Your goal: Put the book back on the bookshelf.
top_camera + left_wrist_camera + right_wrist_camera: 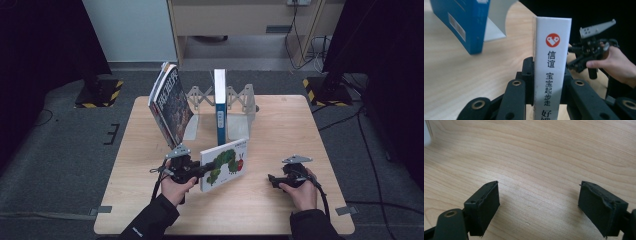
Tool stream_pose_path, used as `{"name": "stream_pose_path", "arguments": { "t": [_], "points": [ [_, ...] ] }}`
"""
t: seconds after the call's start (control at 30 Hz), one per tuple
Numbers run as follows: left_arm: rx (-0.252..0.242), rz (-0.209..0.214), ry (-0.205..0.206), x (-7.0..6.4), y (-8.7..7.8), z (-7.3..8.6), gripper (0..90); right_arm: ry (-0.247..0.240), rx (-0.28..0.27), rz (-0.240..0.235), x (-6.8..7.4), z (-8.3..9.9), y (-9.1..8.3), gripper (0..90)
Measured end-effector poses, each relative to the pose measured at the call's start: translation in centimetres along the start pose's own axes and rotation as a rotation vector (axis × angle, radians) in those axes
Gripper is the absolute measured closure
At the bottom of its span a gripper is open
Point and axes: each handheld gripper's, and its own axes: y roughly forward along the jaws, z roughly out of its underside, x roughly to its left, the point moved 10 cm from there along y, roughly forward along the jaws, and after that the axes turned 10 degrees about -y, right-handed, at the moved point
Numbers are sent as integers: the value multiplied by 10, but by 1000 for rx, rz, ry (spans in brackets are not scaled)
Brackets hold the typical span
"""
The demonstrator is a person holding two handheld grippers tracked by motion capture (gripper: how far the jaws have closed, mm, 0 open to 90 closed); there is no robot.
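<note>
Clearly the left gripper (196,170) pinches the white caterpillar picture book (225,164) by its spine, holding it upright near the table's (280,125) middle, probably for shelving beside the blue book (219,107). Right gripper (280,181) rests spread, empty.

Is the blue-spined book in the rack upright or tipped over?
Upright. The blue-spined white book stands on edge between the grey metal bookends; the dark-covered book beside it leans.
</note>
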Motion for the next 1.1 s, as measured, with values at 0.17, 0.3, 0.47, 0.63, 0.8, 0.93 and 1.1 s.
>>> {"name": "stream_pose_path", "arguments": {
  "t": [0.17,0.3,0.47,0.63,0.8,0.93,1.1],
  "points": [
    [-52,-24,4,4,-4,-17,745,-21,-2,9,1,1,2,133],
    [-73,-43,5,5,-2,-26,744,-20,-17,21,1,1,4,95],
    [-86,-58,23,2,5,-34,744,-13,-38,34,-1,2,5,59],
    [-100,-77,57,-6,13,-42,745,-11,-72,37,0,2,7,21],
    [-131,-95,64,-10,21,-51,745,-9,-77,38,0,2,8,20],
    [-155,-104,55,-10,27,-57,745,-9,-77,37,0,2,8,19],
    [-181,-118,46,-9,34,-65,745,-8,-77,37,0,2,8,20]
  ]
}}
